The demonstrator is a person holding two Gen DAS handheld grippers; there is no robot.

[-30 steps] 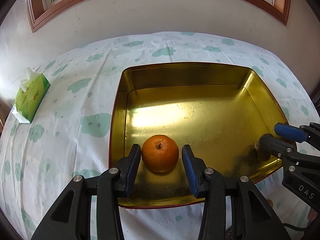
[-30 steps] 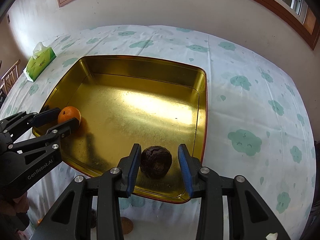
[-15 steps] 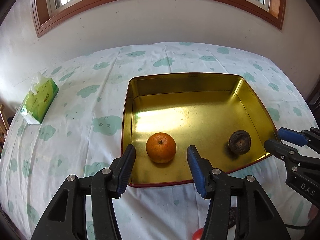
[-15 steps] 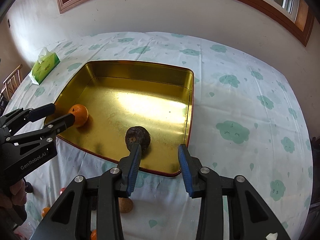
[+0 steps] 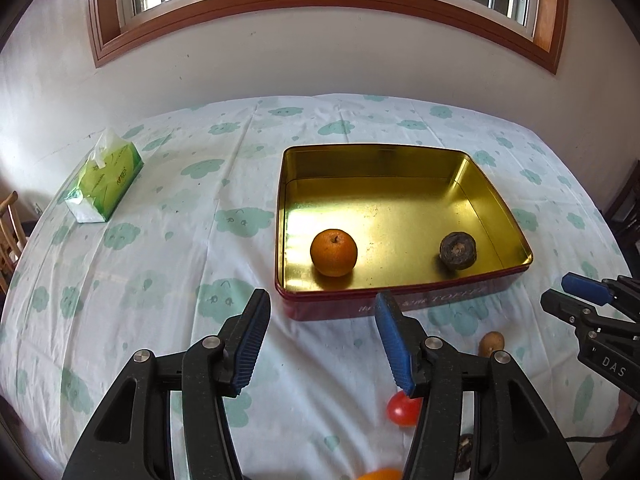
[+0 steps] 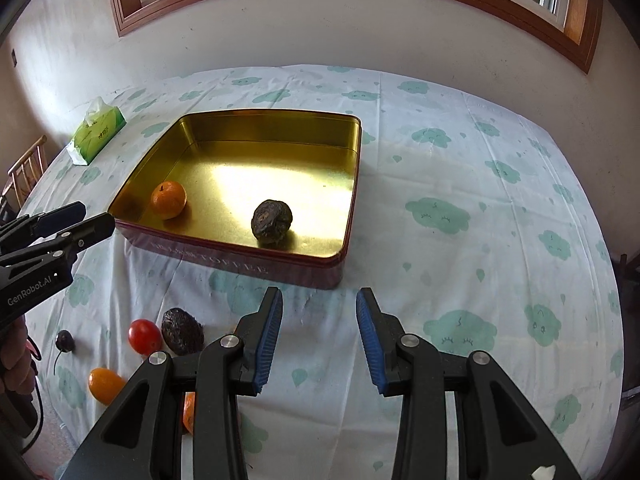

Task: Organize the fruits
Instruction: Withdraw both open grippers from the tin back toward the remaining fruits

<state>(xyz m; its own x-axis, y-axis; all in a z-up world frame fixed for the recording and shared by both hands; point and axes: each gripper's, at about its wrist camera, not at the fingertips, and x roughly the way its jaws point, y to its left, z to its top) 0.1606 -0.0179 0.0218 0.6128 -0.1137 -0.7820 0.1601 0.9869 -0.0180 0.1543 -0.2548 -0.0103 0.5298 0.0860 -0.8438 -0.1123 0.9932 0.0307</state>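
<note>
Orange (image 5: 333, 252) and dark wrinkled fruit (image 6: 272, 222) sit apart in the gold tin (image 6: 280, 126), near its front wall; loose fruit lies on the cloth in front: tomato (image 6: 145, 336), second dark fruit (image 6: 182, 331), yellow one (image 6: 105, 385), all at about 8 o'clock of the right gripper (image 6: 319, 336); both it and the left gripper (image 5: 320, 344) hang empty, jaws apart. Likely next: a pick; straddle one fruit squarely, close gently; tomato bruises easily.
</note>
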